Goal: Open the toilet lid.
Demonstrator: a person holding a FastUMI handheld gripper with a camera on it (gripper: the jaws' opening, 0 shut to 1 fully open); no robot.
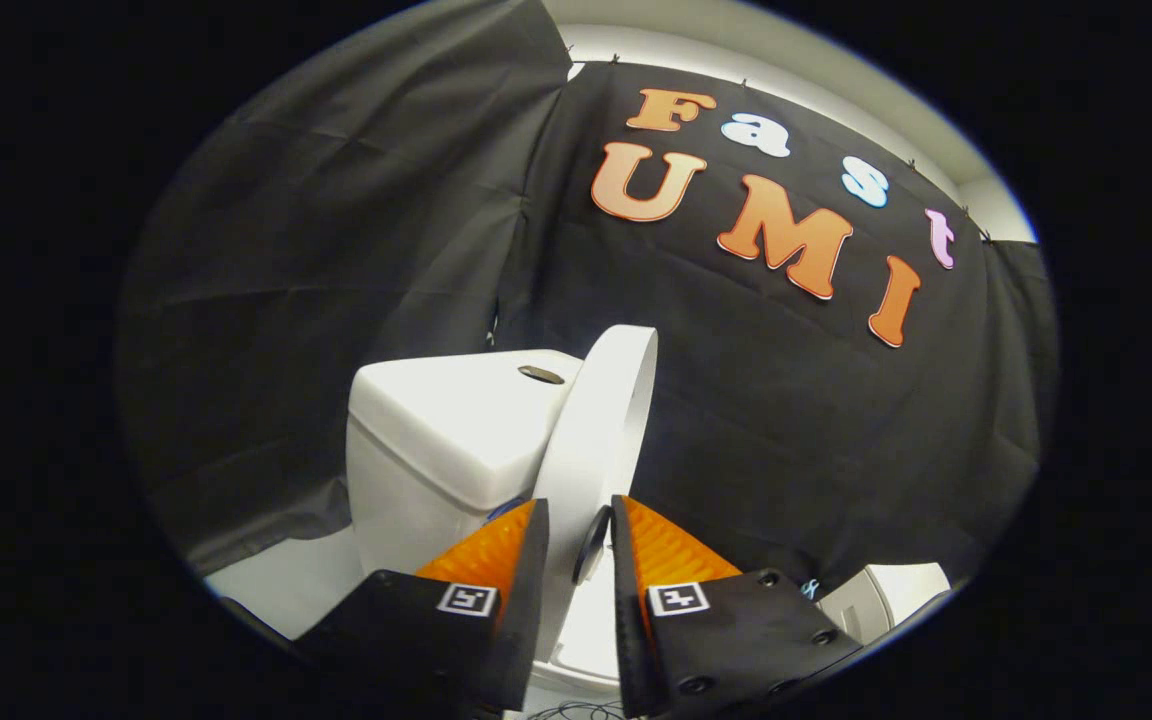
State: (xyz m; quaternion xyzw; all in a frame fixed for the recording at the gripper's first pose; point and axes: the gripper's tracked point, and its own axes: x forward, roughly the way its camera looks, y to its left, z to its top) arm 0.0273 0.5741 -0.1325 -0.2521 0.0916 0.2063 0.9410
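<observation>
White toilet lid raised, edge between narrowly parted jaws

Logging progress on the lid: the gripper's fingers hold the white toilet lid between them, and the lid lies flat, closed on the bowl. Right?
Not quite. The gripper view shows the gripper with the toilet lid between its fingers, but the lid is raised, standing edge-on beside the tank, not flat on the bowl.

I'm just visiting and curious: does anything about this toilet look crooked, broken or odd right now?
Nothing looks broken or spilled. The white toilet lid is raised, seen edge-on, leaning toward the tank. The gripper has its jaws on either side of the lid's lower edge; whether they pinch it is unclear.
</observation>
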